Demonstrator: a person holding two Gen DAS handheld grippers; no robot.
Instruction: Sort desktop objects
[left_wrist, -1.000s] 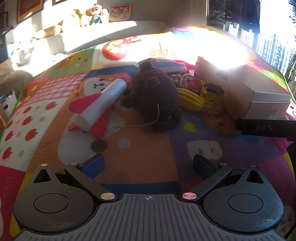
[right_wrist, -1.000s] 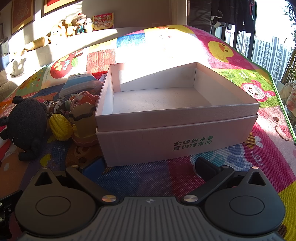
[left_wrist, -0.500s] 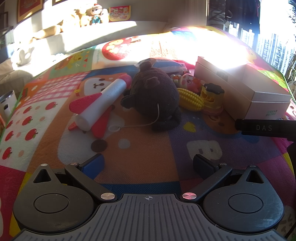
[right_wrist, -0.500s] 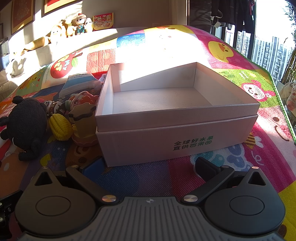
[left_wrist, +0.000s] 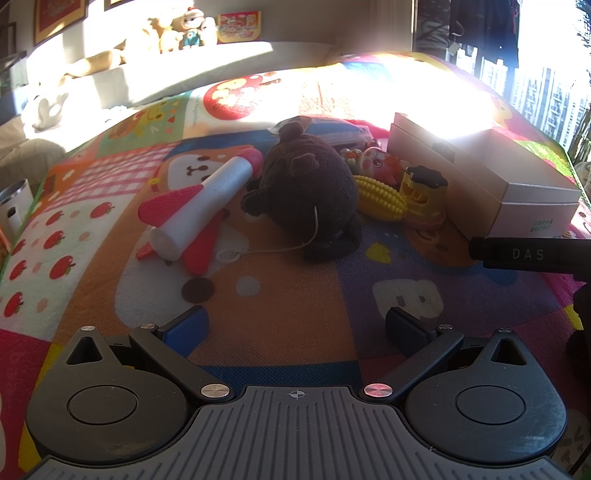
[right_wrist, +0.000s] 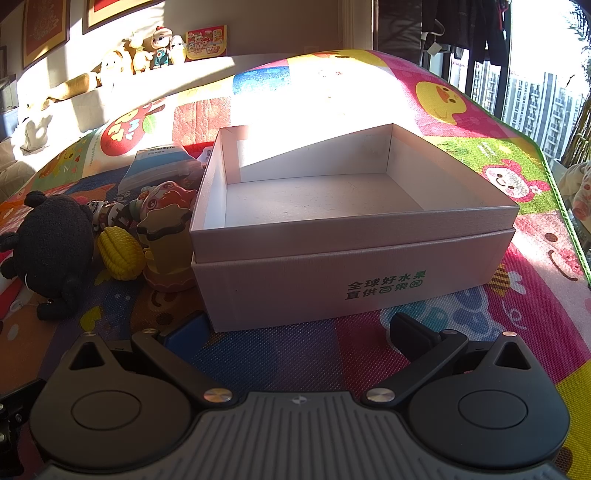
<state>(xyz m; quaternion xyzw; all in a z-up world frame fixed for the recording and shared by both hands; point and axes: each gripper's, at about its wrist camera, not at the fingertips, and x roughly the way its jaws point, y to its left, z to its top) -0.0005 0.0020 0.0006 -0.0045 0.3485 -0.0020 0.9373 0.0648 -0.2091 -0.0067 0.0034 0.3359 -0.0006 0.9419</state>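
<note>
Evidently nothing has moved since a second ago: the left gripper and right gripper both hang spread wide and empty above the play mat. The plush toy, foam rocket and corn toy lie unsorted beside the empty white box, so sorting has not begun.

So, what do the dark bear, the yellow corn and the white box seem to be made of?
Dark bear: plush fabric, fuzzy matte pile, probably stuffed.
Yellow corn: likely rubber or soft plastic, with moulded kernels and a slight sheen.
White box: cardboard, matte, faintly textured, with thin folded walls and green print.
</note>
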